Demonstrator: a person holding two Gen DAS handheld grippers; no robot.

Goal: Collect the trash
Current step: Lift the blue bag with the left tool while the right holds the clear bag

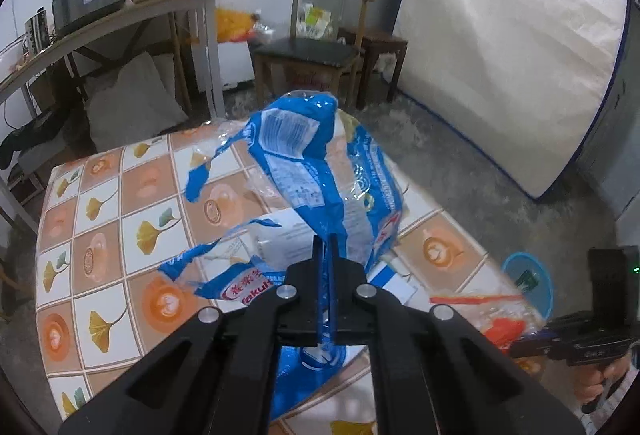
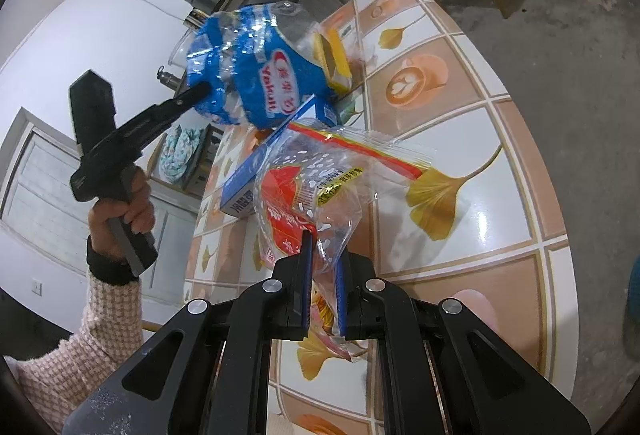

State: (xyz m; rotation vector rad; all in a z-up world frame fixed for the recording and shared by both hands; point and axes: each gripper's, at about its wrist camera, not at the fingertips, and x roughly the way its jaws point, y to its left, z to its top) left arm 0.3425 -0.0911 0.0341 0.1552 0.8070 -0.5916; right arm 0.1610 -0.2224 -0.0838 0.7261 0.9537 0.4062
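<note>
Your left gripper (image 1: 326, 247) is clamped on the blue Yakult wrapper (image 1: 320, 171), which hangs lifted above the bench (image 1: 100, 235). Your right gripper (image 2: 324, 255) pinches the clear red-printed bag (image 2: 316, 187), with a blue-and-white box (image 2: 256, 175) just beyond it.

- Blue wrapper (image 1: 320, 171) between the left fingers (image 1: 320, 267): thin, crinkled, glossy plastic.
- Red-printed bag (image 2: 316, 195) between the right fingers (image 2: 306, 275): clear shiny film.
- Tabletop (image 2: 480, 163) beneath: smooth, glossy.
</note>
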